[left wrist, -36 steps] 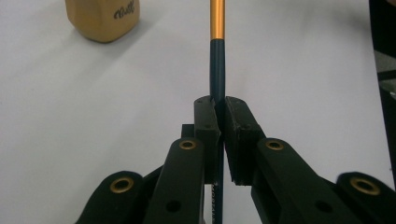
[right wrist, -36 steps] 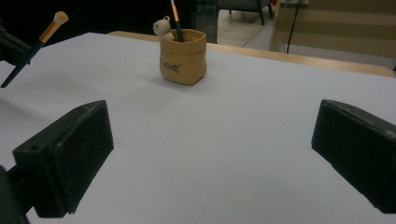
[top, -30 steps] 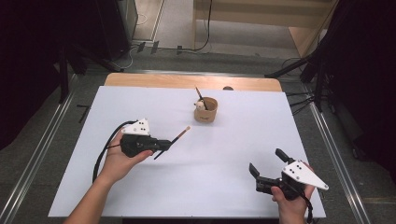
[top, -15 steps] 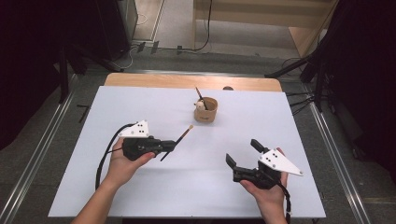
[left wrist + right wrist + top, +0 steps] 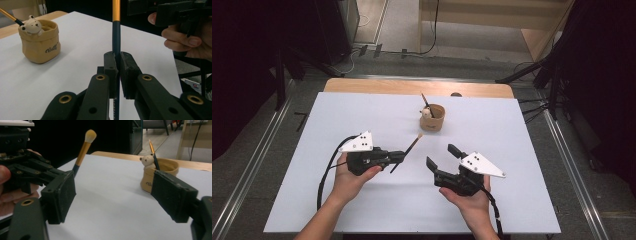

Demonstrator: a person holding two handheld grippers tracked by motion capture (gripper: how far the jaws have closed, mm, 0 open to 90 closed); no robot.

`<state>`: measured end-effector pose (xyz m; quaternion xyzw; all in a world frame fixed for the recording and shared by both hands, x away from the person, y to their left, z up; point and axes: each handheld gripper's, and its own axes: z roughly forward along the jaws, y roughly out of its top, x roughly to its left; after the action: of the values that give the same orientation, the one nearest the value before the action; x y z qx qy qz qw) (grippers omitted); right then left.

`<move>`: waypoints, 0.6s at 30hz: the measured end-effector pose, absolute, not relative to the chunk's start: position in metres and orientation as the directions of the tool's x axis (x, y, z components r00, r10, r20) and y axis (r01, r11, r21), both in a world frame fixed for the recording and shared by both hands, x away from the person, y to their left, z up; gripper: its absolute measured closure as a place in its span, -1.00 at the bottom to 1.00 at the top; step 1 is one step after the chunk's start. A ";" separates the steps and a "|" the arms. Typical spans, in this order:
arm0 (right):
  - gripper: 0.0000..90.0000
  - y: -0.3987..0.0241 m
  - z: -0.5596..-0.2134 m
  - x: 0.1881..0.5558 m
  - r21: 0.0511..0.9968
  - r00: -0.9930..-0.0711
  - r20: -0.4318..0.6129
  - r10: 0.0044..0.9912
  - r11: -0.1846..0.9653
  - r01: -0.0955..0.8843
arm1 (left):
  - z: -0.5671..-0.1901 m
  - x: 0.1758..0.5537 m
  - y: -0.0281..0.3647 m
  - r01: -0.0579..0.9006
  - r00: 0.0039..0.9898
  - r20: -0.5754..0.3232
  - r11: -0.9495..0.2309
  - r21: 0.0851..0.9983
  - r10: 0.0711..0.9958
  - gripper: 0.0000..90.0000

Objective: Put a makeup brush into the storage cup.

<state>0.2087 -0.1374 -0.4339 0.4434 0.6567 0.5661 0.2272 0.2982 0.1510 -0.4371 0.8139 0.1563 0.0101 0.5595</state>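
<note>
Left gripper (image 5: pixel 398 158) is clamped tight on the brush (image 5: pixel 408 150) w/ both pads squeezing the dark lower handle; in left gripper view the brush (image 5: pixel 115 30) runs straight up from betw. the jaws, gold ferrule above the dark part. From high view I see the brush angled up and to the right, pale bristle tip pointing toward the cup (image 5: pixel 432 117), tip well short of it. Right gripper (image 5: pixel 442 155) sits to the right of the left one, near it, jaws apart w/ nothing betw. them; they've just been closing in but pads touch nothing. In right gripper view, its two pads (image 5: pixel 61 195) stand wide, bare table (image 5: pixel 110 202) betw. them, the brush (image 5: pixel 83 147) off to the left behind the near pad, the left gripper (image 5: pixel 37 173) holding it there. Cup stands toward the far-middle of the white table (image 5: pixel 362 115), upright, tan, w/ a small bear figure (image 5: pixel 31 25) at its rim and a 2nd brush (image 5: pixel 426 102) leaning inside. My left hand (image 5: pixel 349 177) and right hand (image 5: pixel 469 197) both come in from the near edge.
</note>
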 end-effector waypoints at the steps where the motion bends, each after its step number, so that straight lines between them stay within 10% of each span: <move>1: -0.46 -0.135 -0.433 0.209 0.944 -0.506 0.209 0.837 -0.038 0.327 | -0.437 0.298 0.151 0.242 0.952 -0.158 -0.325 0.914 0.264 0.89; 18: -0.03 -0.101 -0.428 0.228 0.928 -0.530 0.324 0.784 -0.155 0.339 | -0.440 0.292 0.144 0.224 0.953 -0.150 -0.279 0.934 0.262 0.89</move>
<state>0.2284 -0.1014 -0.4284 0.4496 0.6242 0.6126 0.1815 0.2921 0.1440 -0.4400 0.7994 0.1518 0.0163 0.5810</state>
